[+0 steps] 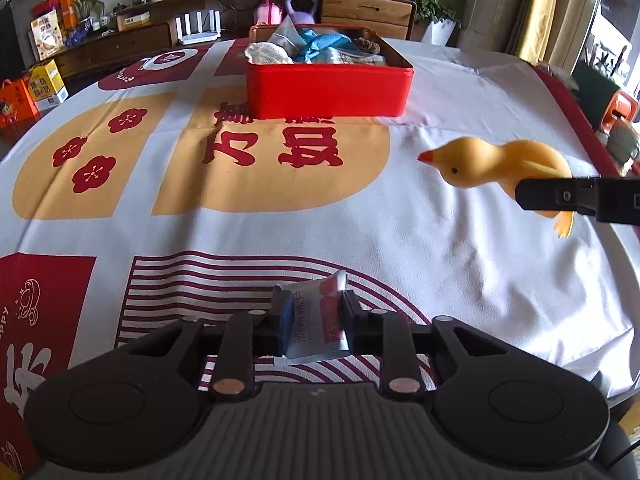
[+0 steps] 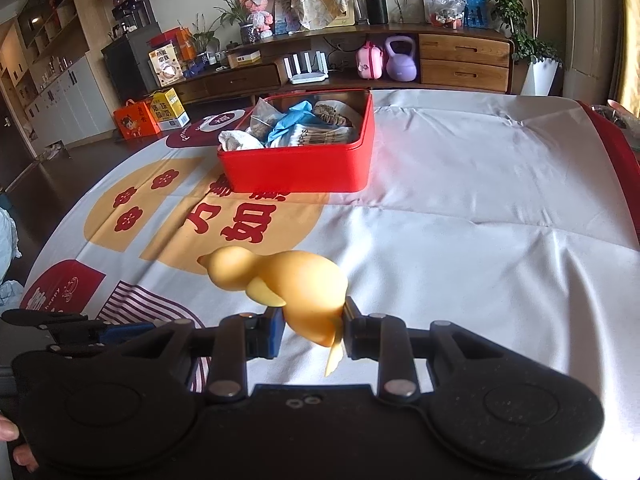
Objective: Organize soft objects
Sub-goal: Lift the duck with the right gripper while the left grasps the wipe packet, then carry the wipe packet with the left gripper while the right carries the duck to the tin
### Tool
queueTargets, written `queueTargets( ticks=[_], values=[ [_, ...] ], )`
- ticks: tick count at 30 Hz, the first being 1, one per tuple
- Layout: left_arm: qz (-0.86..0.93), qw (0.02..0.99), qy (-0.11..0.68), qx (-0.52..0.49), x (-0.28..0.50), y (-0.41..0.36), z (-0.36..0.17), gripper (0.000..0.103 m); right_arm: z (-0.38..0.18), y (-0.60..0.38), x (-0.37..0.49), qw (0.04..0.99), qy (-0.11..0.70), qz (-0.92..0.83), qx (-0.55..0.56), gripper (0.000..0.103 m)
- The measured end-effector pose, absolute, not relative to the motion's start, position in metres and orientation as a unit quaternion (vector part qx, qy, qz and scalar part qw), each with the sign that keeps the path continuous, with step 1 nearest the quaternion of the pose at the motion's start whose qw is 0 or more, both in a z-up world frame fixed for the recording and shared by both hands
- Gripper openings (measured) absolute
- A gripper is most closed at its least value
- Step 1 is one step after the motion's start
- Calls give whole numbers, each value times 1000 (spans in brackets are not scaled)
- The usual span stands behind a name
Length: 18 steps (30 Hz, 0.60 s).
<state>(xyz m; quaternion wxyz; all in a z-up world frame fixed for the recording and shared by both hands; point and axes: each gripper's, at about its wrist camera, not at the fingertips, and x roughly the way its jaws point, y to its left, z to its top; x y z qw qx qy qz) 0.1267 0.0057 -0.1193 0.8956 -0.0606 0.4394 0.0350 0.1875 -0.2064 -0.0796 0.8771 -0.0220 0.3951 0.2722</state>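
Rubbery yellow duck (image 2: 280,288) and crinkly sachet (image 1: 316,320) each pinched between jaws

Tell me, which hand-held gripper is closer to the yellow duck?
The right hand-held gripper: it is clamped on the yellow duck, holding its tail end. The left hand-held gripper is off to the duck's side, gripping a small packet instead.

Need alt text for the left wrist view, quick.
The left gripper has its jaws shut on a small white sachet with red and blue print above the patterned tablecloth. Beyond stands a red rectangular tin; right, another gripper holds a yellow rubber duck.
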Motion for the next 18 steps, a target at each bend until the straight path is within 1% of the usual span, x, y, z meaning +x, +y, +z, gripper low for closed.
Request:
queueTargets(
  ticks=[10,18],
  values=[
    [21,902,419,-99,118,26,-110,9,-75,-198,185,878,394,271,-32,28],
    [19,909,399,-117,111,48,-95,5,-69,-189,182,880,388,272,-40,28]
  ],
)
